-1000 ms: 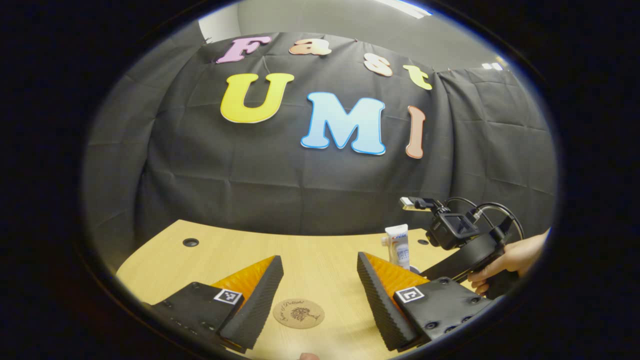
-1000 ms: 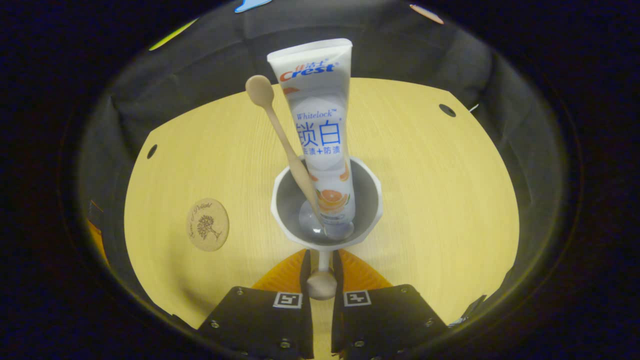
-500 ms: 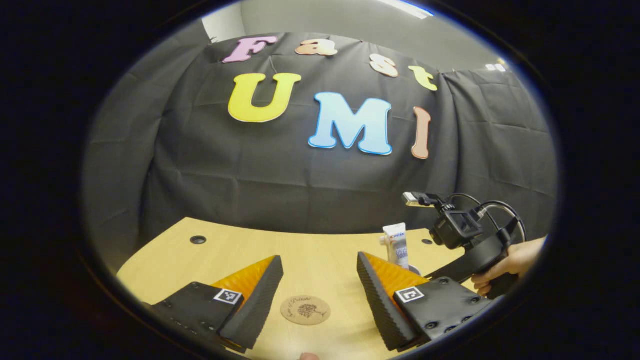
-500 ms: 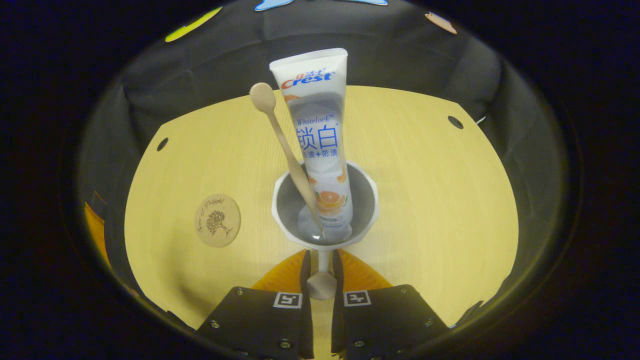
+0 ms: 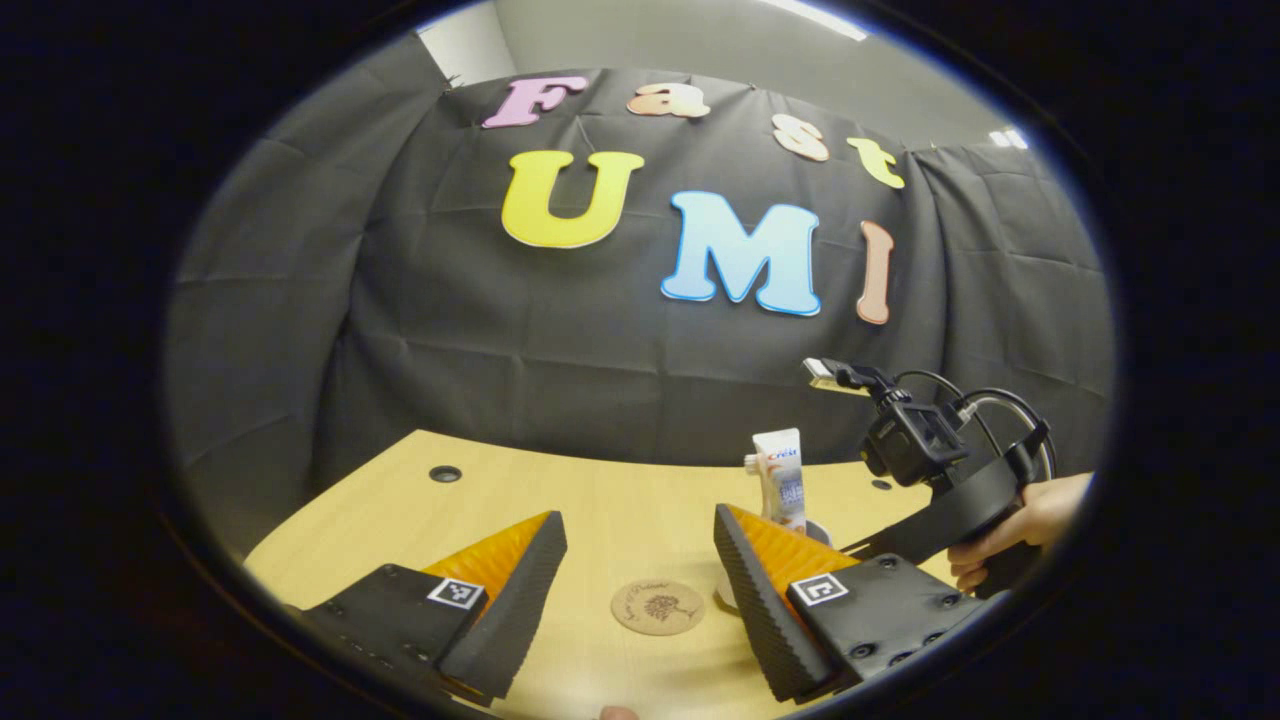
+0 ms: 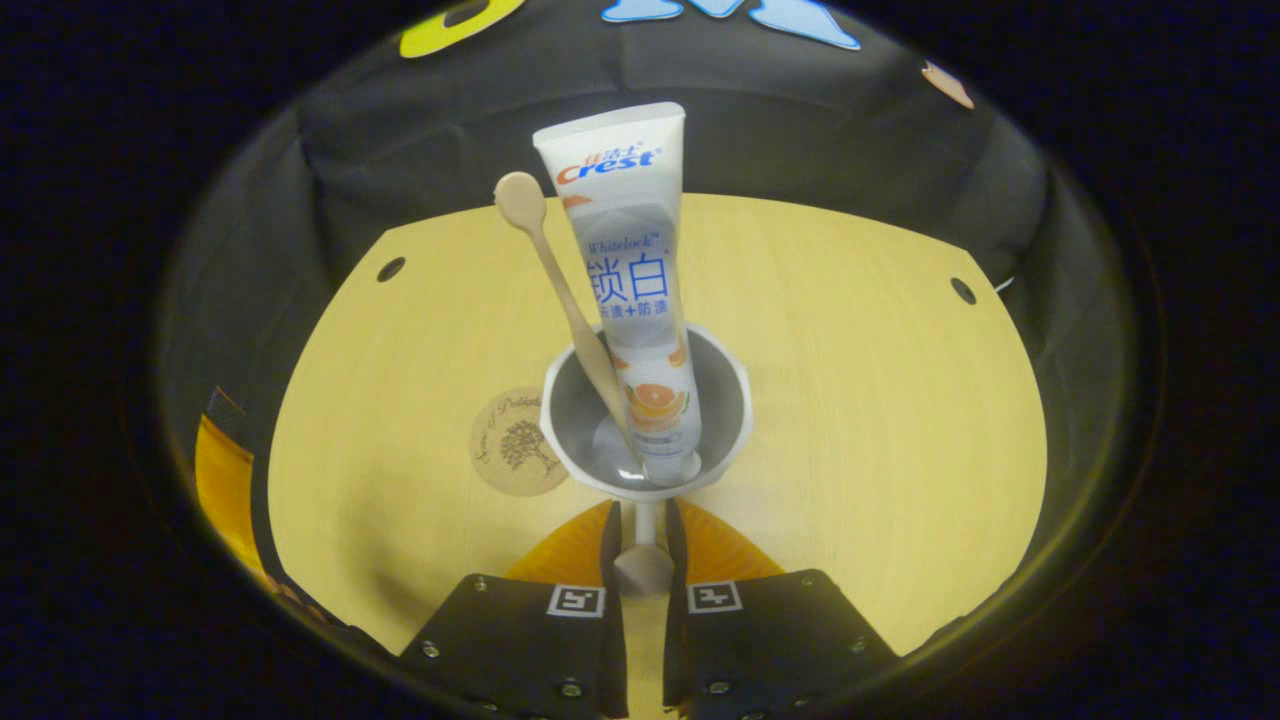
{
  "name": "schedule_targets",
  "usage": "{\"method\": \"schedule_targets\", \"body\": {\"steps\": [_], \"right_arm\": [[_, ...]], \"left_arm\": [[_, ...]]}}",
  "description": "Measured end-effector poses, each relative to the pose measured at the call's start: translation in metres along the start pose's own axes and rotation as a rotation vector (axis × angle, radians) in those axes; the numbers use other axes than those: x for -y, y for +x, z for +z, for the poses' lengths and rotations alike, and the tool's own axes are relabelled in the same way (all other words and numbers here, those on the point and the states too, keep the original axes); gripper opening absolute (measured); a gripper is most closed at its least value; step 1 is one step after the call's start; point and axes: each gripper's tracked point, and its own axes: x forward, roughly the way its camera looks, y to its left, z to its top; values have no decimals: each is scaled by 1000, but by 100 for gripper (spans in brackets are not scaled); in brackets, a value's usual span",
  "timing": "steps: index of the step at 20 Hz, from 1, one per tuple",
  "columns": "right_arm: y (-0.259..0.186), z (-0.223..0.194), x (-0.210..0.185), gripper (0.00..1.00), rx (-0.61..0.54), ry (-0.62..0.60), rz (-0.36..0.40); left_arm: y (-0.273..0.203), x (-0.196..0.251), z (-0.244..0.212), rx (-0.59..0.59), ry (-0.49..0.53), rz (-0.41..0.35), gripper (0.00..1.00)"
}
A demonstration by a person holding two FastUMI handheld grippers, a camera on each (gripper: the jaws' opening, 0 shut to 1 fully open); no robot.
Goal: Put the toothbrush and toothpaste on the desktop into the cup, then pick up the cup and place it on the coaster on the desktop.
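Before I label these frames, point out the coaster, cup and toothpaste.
coaster (image 6: 512, 444): right gripper view, printed top face.
cup (image 6: 570, 400): right gripper view, inner wall.
toothpaste (image 6: 628, 260): right gripper view, tube front.

The cup (image 6: 645, 405) overlaps and hides the coaster's (image 6: 512, 441) right edge.

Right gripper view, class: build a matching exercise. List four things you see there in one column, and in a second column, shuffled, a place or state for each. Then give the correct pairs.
Things:
1. toothpaste
2. toothbrush
3. cup
4. coaster

Places or states:
A. flat on the desktop, left of the cup
B. gripped by its handle between the right gripper fingers
C. white tube standing in the cup
D. thin, beige, leaning in the cup

Pairs: 1-C, 2-D, 3-B, 4-A
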Motion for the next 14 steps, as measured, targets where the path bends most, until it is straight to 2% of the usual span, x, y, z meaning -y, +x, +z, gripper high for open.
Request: {"method": "schedule_targets", "body": {"steps": [8,14], "right_arm": [[-3,6,20,15,-7,-112,31],[-5,8,23,15,-20,-135,39]], "left_arm": [[-19,-39,4,6,-11,59,95],[-26,-58,4,10,-9,82,95]]}}
